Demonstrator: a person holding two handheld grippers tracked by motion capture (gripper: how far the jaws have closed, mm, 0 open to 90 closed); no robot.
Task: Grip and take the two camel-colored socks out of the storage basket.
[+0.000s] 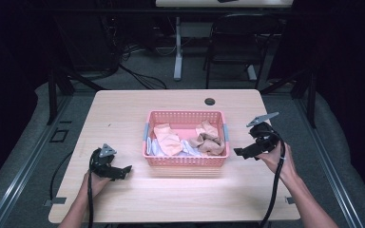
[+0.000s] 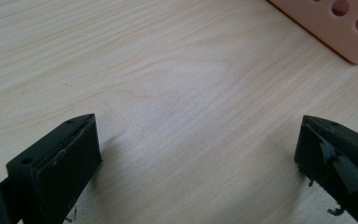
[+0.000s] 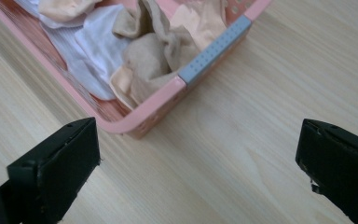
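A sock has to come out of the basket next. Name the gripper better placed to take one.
Right. The right gripper is raised beside the pink basket, jaws open toward the beige socks at its near corner. The left gripper sits low over bare table.

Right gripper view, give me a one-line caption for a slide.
Open right gripper poised over the wooden table beside the corner of a pink basket holding beige and white socks.

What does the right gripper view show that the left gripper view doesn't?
The right gripper view looks into the pink basket and shows the clothes inside: a tan sock and a white cloth, plus the basket's grey handle. The left gripper view instead shows mostly bare wooden table, with just a basket corner at the top right. Both show open black jaws, table, and some pink basket.
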